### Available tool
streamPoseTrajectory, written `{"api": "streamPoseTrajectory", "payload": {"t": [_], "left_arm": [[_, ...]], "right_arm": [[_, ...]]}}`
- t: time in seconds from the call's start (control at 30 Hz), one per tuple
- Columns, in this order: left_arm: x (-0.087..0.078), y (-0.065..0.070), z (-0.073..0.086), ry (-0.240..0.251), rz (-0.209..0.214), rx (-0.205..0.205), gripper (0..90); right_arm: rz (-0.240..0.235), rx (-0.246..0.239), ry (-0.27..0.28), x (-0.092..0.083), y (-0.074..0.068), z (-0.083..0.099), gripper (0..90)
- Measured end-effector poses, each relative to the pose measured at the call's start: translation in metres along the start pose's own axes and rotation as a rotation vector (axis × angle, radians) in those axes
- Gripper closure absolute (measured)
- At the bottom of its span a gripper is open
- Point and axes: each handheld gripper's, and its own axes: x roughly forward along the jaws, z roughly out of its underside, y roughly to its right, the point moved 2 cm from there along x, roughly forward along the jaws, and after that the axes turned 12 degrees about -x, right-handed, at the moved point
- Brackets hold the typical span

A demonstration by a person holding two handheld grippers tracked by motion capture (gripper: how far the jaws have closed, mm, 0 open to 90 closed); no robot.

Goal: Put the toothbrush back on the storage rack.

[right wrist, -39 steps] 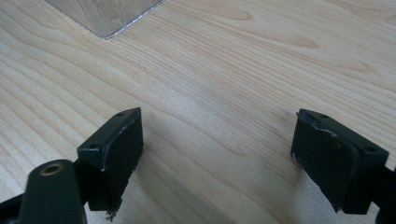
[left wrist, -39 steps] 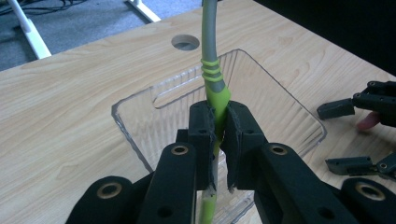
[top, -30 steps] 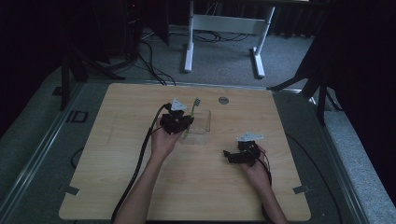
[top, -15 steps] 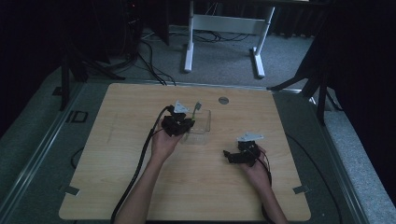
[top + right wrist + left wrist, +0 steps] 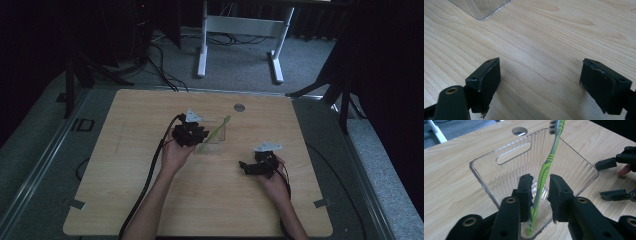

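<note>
From above, the left hand-held gripper (image 5: 190,133) sits at the clear bin (image 5: 212,142) mid-worktop (image 5: 125,200), a toothbrush (image 5: 216,131) slanting out. Its own camera shows more: the jaws stand slightly apart around the toothbrush's green-and-grey handle, which stands in the ribbed, slotted bin (image 5: 499,160), bristles up. The right hand-held gripper (image 5: 256,166) rests nearby, jaws wide apart over bare wood.

Green-and-grey toothbrush (image 5: 545,167), clear ribbed container (image 5: 506,167), pale wood-grain table (image 5: 544,37).
</note>
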Motion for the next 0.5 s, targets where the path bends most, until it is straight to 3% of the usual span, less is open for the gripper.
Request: {"api": "streamPoseTrajectory", "payload": {"t": [0.27, 0.3, 0.5], "left_arm": [[-0.011, -0.003, -0.003, 0.056, 0.012, -0.028, 61.0], [-0.018, -0.008, -0.005, 0.080, 0.010, -0.047, 58.7], [-0.030, -0.017, -0.004, 0.130, -0.001, -0.067, 47.2]], "right_arm": [[0.000, 0.000, -0.001, 0.000, 0.000, 0.000, 16.7], [0.000, -0.001, -0.001, 0.000, 0.000, 0.000, 16.7], [0.000, 0.000, 0.000, 0.000, 0.000, 0.000, 16.7]]}}
